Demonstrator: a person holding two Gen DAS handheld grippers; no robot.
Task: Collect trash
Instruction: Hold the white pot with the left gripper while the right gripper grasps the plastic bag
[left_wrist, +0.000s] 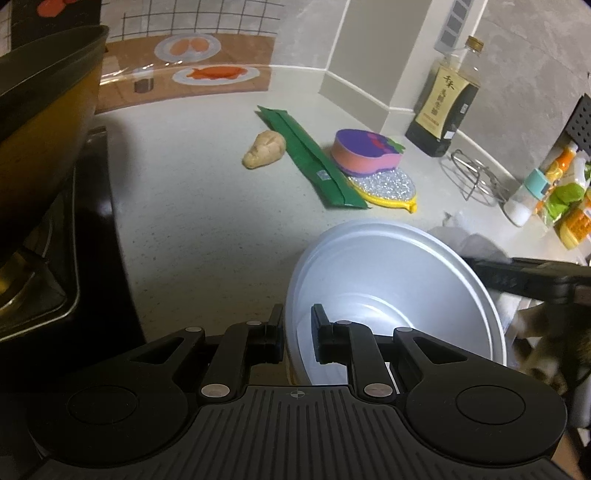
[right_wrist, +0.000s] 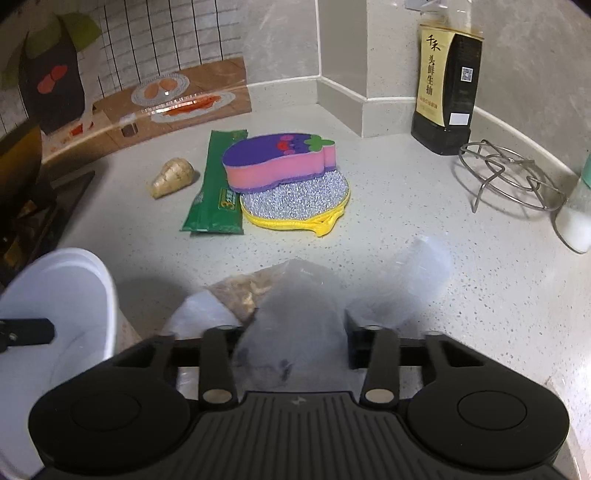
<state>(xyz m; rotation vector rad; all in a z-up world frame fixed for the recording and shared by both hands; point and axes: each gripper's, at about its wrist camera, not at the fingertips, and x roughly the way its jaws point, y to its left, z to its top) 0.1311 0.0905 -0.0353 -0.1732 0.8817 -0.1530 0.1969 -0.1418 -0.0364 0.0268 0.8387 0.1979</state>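
Note:
A white bowl (left_wrist: 391, 280) is tilted just above the speckled counter, and my left gripper (left_wrist: 297, 332) is shut on its near rim, one finger inside and one outside. To the right of the bowl (right_wrist: 74, 288), my right gripper (right_wrist: 295, 332) is shut on a crumpled clear plastic bag (right_wrist: 295, 306). The bag bunches up between the fingers and hides the left one. Brownish scraps (right_wrist: 240, 291) show through the bag on its left side. In the left wrist view the bag (left_wrist: 476, 240) lies just behind the bowl's right rim.
A green packet (right_wrist: 216, 188), a ginger root (right_wrist: 173, 177), and an aubergine-shaped sponge (right_wrist: 277, 162) on a silver scourer (right_wrist: 295, 199) lie mid-counter. A soy sauce bottle (right_wrist: 447, 85), a wire trivet (right_wrist: 509, 173) and a white bottle (right_wrist: 576, 218) stand at the right. A wok (left_wrist: 44, 110) sits on the stove at the left.

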